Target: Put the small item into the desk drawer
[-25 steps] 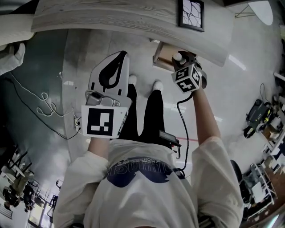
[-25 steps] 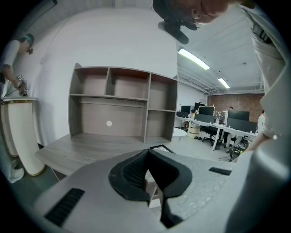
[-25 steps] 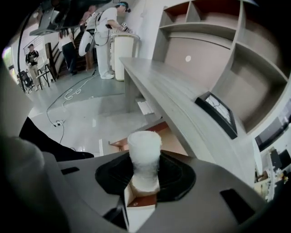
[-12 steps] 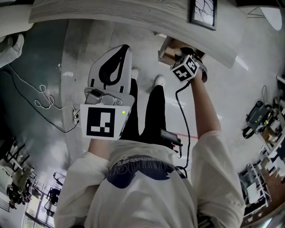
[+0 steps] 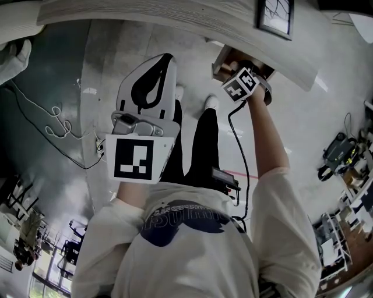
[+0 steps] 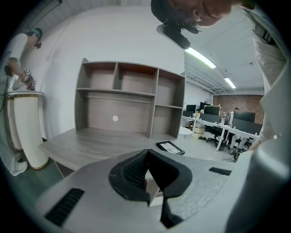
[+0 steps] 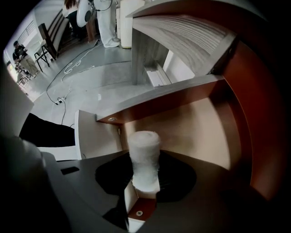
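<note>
The small item is a white, fuzzy-looking cylinder. My right gripper is shut on it and holds it upright, pointing down over the tan floor of the open desk drawer. In the head view the right gripper's marker cube sits at the mouth of the drawer, under the grey desk top; its jaws and the item are hidden there. My left gripper hangs to the left of the drawer over the floor. Its tips meet with nothing between them.
A black-framed picture lies on the desk; it also shows as a flat frame in front of a wooden shelf unit. Cables trail over the floor at left. My legs and shoes stand below the drawer.
My right gripper has gone down toward the drawer with the white item, so its cube looks smaller and sits at the opening. The left gripper has barely shifted.
</note>
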Demonstrator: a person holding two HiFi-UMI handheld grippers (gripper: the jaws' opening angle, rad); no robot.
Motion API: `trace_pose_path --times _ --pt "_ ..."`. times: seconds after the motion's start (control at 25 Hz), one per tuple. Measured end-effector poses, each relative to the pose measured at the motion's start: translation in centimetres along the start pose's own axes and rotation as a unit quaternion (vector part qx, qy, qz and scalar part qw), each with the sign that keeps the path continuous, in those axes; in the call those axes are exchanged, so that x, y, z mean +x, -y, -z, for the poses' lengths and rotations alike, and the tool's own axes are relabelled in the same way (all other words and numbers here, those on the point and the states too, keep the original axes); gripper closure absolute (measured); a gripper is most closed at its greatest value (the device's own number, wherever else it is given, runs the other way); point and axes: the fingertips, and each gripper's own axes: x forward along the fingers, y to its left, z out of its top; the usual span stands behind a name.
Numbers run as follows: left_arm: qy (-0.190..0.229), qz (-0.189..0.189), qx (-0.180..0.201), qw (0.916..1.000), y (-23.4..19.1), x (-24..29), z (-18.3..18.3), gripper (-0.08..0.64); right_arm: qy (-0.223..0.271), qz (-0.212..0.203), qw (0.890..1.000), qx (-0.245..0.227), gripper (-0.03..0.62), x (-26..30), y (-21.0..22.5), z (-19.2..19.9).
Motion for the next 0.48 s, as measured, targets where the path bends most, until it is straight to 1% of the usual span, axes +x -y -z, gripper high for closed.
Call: trace_pose_path --times 0.2,0.48 --pt "0.001 -0.002 0.000 1.0000 -0.4 0.1 0.1 0.551 -0.023 0.009 1.000 -0.018 0.469 0.8 -0.4 0.7" --pt "-0.002 -0.005 0.000 1.0000 -0.6 0.0 0.4 0.552 -0.031 0.012 0.999 -0.015 0.469 1.3 -0.4 0.9"
